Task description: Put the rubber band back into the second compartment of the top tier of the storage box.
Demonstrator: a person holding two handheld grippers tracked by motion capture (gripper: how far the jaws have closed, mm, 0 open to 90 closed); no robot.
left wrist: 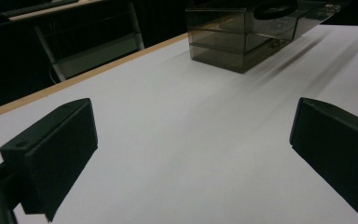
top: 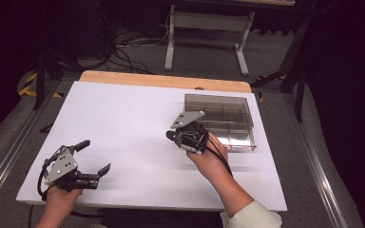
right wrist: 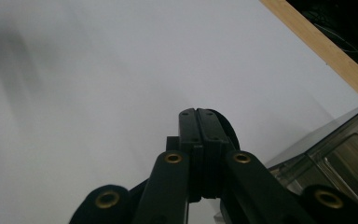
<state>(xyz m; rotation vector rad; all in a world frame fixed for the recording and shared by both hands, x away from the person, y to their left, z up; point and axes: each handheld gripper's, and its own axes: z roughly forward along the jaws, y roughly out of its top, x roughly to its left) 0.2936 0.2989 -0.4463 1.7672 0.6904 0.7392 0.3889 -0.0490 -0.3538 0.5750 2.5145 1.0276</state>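
We are seeing left gripper (top: 94, 157) nearest, jaws standing wide apart over bare white table (top: 123, 123); right gripper (right wrist: 198, 122) jaws lying pressed together, empty, hovering beside smoked clear box (top: 223, 119) near table's far-right edge.

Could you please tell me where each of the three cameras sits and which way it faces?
High view: above the person's side, looking forward and down at the table; both hands, left gripper and right gripper show.
Left gripper view: low, between open jaws, toward the box.
Right gripper view: along shut jaws, over the table.
All share the box.
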